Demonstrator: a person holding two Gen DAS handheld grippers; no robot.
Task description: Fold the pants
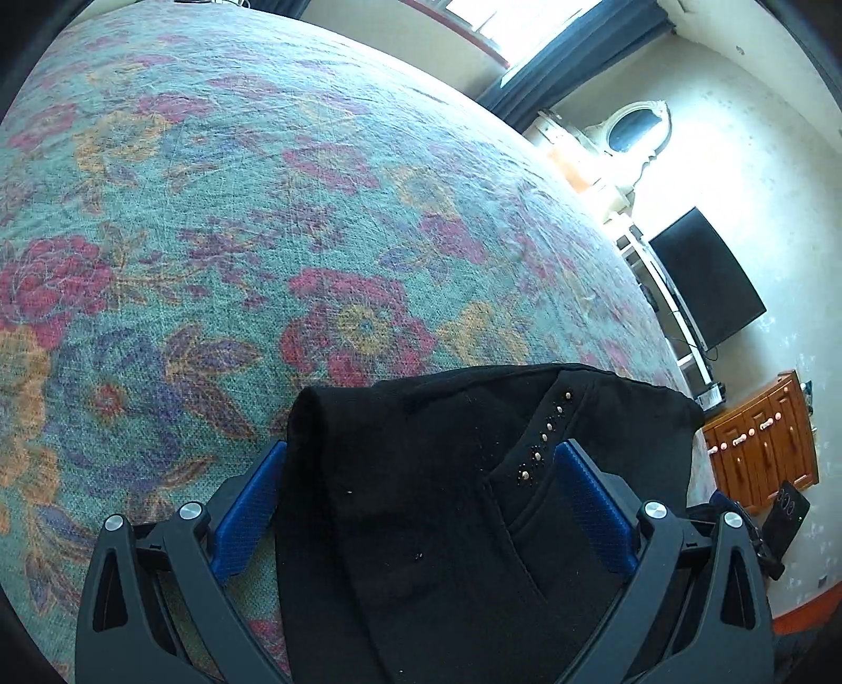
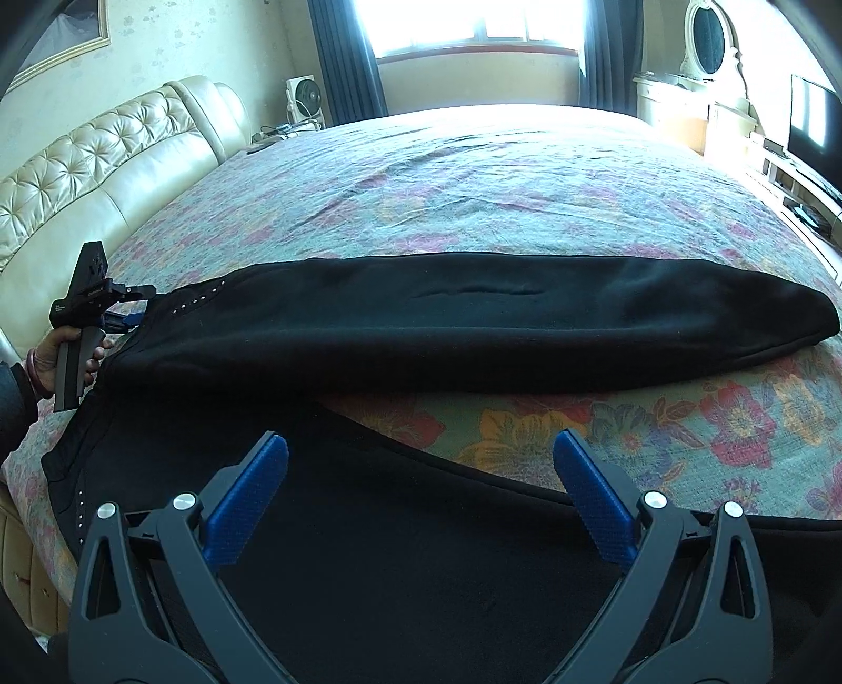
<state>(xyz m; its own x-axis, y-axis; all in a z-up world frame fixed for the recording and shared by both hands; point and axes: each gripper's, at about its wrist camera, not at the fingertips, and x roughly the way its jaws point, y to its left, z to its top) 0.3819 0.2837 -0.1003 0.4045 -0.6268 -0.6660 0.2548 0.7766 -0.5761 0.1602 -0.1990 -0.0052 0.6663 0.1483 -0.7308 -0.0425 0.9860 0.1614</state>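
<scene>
Two grippers, one pair of black pants point(image 2: 447, 326), listed from your left to your right:

- Left gripper point(image 1: 421, 505): jaws spread wide, with the studded waist end of the pants lying between the blue pads point(image 1: 247, 515). You have no pinch on the cloth that these views confirm. Your hand point(image 2: 71, 358) holds its handle at the waist corner.
- Pants: one leg lies flat and straight beyond your right gripper, reaching away to its right; the other leg runs directly under and ahead of it. Judged soft, thick and limp, light enough to lift, likely to sag and drag between holds. Take it by the waistband edge near the stud row point(image 1: 547, 426) and by the hem end, not mid-leg.
- Right gripper point(image 2: 421, 505): jaws wide apart, nothing between them, hovering over the near leg.
- Surface: floral bedspread point(image 2: 526, 189), slightly creased, textured enough to catch cloth.
- Room: tufted headboard point(image 2: 105, 163) to the left, window point(image 2: 473, 26) ahead, oval mirror point(image 2: 708, 37) and dark screen point(image 2: 813, 131) to the right
</scene>
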